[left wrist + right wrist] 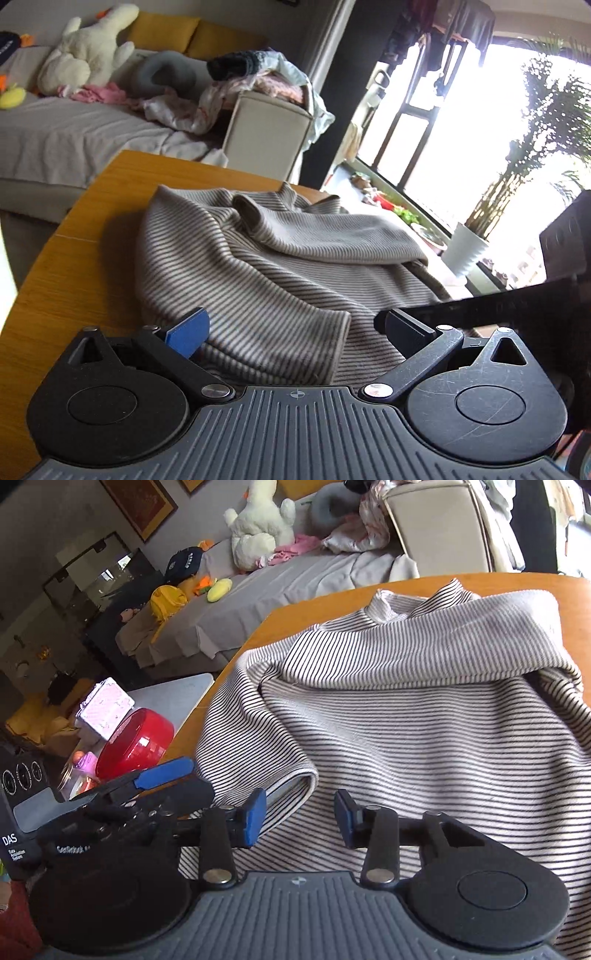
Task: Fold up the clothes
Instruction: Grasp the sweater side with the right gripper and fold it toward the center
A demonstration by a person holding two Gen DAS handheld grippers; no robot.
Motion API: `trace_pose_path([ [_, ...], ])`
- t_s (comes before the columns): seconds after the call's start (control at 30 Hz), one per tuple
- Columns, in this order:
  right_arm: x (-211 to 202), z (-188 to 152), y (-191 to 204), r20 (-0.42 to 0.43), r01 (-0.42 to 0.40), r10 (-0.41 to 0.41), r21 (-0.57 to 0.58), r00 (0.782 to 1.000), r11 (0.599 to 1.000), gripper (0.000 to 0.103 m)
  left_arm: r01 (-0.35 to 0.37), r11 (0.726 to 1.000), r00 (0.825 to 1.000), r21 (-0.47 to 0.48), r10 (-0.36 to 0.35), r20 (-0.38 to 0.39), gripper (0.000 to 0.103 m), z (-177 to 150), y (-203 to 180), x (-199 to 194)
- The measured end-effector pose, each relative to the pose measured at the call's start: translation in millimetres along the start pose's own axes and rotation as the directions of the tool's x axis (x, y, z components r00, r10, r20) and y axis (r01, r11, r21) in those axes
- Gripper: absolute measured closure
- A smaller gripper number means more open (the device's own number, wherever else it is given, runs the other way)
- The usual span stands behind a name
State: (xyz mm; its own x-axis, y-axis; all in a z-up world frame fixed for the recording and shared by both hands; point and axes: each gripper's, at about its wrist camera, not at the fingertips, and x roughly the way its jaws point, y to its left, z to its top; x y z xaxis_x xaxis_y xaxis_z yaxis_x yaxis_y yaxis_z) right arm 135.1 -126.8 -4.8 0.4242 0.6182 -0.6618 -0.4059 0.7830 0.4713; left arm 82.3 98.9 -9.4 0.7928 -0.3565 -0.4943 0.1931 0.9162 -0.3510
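Both grippers, left [293, 326] and right [300, 818], hover released over the top's [406, 709] near hem, seemingly poised to fold.

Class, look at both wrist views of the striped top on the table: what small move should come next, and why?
Probably close the left claw on the sleeve cuff lying between its open fingers. The striped top is still bunched on the wooden table, and the right claw is open too, holding nothing, so a grip must come before any fold.

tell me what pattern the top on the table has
Thin dark and pale stripes on the top, clearest in the right wrist view.
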Motion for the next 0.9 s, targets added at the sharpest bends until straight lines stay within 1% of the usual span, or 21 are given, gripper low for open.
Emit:
trace_pose_path([
  [0.03,5.0,-1.4,3.3,-0.010,-0.008,0.008,0.006,1.000,1.000,0.049,-0.018,1.000,1.000,-0.010,0.018,0.002,0.000,0.5,3.1,-1.1],
  [0.07,9.9,-2.8,6.5,-0.020,-0.017,0.017,0.012,1.000,1.000,0.047,-0.032,0.999,0.999,-0.022,0.032,0.001,0.000,0.7,6.1,-2.2],
  [0.13,16.3,-3.3,14.0,-0.003,-0.007,0.007,-0.001,1.000,1.000,0.045,-0.044,0.998,0.999,-0.036,0.045,0.004,0.000,1.5,10.4,-4.6],
  [0.23,25.4,-2.3,24.8,0.026,0.018,-0.017,-0.029,1.000,0.999,0.045,-0.060,0.997,0.998,-0.056,0.061,0.010,0.000,3.0,16.4,-8.4],
  [0.3,31.8,-1.6,34.9,0.043,0.056,-0.053,-0.087,0.998,0.995,0.058,-0.069,0.995,0.997,-0.065,0.071,0.018,0.000,5.1,18.4,-10.8],
  [0.33,34.4,-1.6,39.5,0.047,0.071,-0.066,-0.123,0.997,0.990,0.078,-0.074,0.995,0.997,-0.068,0.076,0.023,0.000,6.9,19.4,-11.6],
  [0.37,36.9,-1.7,43.7,0.050,0.083,-0.076,-0.160,0.996,0.984,0.089,-0.079,0.994,0.996,-0.072,0.081,0.029,0.000,8.5,20.5,-12.8],
  [0.43,35.8,1.4,53.1,0.081,0.098,-0.082,-0.217,0.993,0.971,0.094,-0.090,0.993,0.995,-0.082,0.093,0.042,0.000,11.2,23.6,-16.2],
  [0.53,21.4,16.3,72.0,0.170,0.109,-0.057,-0.309,0.984,0.945,0.096,-0.109,0.989,0.992,-0.102,0.115,0.058,0.000,15.4,30.3,-21.4],
  [0.6,7.2,36.8,82.3,0.236,0.117,-0.034,-0.345,0.971,0.932,0.096,-0.126,0.985,0.989,-0.119,0.134,0.067,0.000,16.7,34.7,-24.8],
  [0.67,-6.6,59.6,91.0,0.304,0.133,-0.015,-0.372,0.953,0.919,0.096,-0.140,0.980,0.986,-0.138,0.151,0.073,0.000,19.0,39.6,-27.3],
  [0.77,-24.4,99.1,97.2,0.396,0.159,0.011,-0.395,0.918,0.905,0.097,-0.153,0.974,0.983,-0.167,0.168,0.078,0.000,23.6,45.1,-29.7],
  [0.9,-44.9,140.3,96.2,0.499,0.223,0.020,-0.422,0.866,0.879,0.097,-0.162,0.973,0.982,-0.163,0.176,0.071,0.000,26.3,43.7,-27.6],
])
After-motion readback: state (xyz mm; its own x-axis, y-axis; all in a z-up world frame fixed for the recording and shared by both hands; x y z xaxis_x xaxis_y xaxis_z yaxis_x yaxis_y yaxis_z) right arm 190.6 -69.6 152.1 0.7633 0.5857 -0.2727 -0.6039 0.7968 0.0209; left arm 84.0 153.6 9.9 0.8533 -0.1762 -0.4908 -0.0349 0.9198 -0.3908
